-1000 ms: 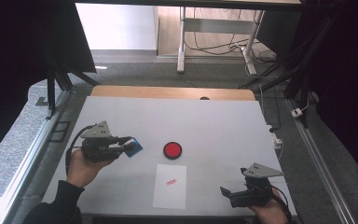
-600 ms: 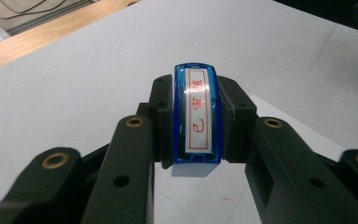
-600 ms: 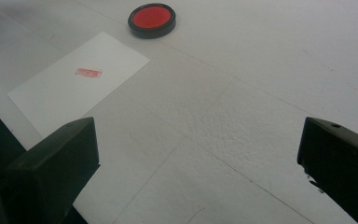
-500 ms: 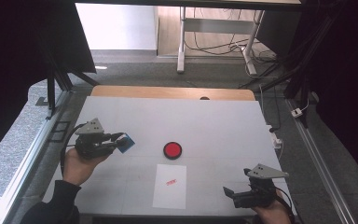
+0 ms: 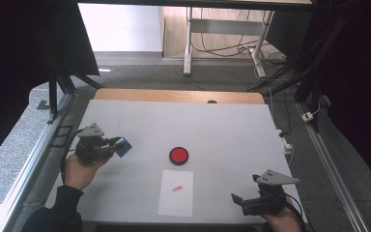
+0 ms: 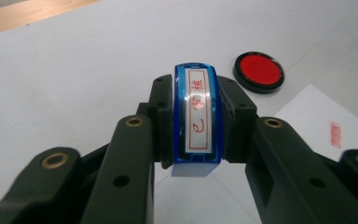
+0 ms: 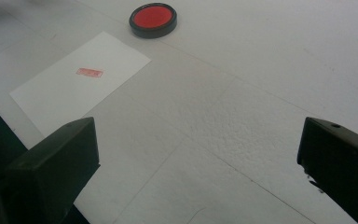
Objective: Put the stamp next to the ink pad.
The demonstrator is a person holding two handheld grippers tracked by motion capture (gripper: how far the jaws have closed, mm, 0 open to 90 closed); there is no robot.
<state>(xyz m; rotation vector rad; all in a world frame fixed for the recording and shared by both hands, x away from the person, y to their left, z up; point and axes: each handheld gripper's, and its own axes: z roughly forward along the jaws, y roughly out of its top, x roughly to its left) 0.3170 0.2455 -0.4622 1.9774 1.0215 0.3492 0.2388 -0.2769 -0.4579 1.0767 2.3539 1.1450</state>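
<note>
Left gripper view: blue stamp [image 6: 197,122] pinched upright between left tongs [image 6: 196,126]; right tongs [image 7: 198,154] spread, bare.

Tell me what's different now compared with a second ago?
The left gripper, clamped on the blue stamp throughout, has carried it away from the red ink pad toward the table's left edge and a little lower. The right gripper stays put with jaws open, and the ink pad and the stamped paper lie unmoved.

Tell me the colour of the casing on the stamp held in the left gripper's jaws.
Translucent blue, around a white label with red characters: the rectangular stamp, clearest in the left gripper view.
</note>
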